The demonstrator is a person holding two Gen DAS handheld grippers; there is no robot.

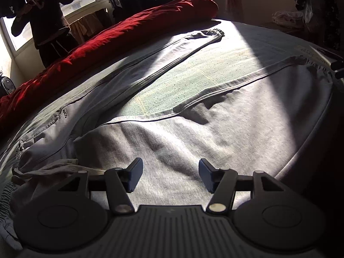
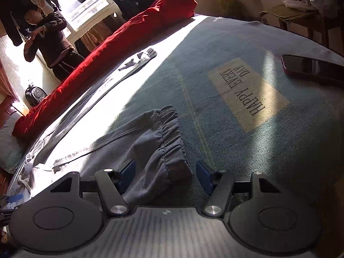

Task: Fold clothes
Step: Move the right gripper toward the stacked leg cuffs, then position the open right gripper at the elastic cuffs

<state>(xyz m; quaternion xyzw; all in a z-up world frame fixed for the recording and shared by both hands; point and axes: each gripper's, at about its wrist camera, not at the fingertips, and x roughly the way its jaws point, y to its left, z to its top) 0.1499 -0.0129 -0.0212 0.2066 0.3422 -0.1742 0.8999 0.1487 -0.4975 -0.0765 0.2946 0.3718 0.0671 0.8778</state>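
Observation:
Grey sweatpants (image 1: 193, 133) lie spread flat on the bed, with one leg (image 1: 172, 49) running to the far side and the other to the right. My left gripper (image 1: 171, 172) is open just above the near leg's fabric, with nothing pinched between its pads. In the right wrist view the elastic cuff (image 2: 169, 137) of the near leg lies bunched between the open fingers of my right gripper (image 2: 166, 168). The left pad (image 2: 126, 172) sits against the cloth and the right pad (image 2: 204, 172) stands apart from it.
A long red rolled duvet (image 1: 129, 34) lies along the bed's far side. On the blue-green sheet (image 2: 236, 43) are a "HAPPY EVERY DAY" patch (image 2: 245, 92) and, at the right, a phone (image 2: 314, 68). A person (image 2: 51, 38) stands by the window. A stool with folded clothes (image 2: 296, 2) stands far right.

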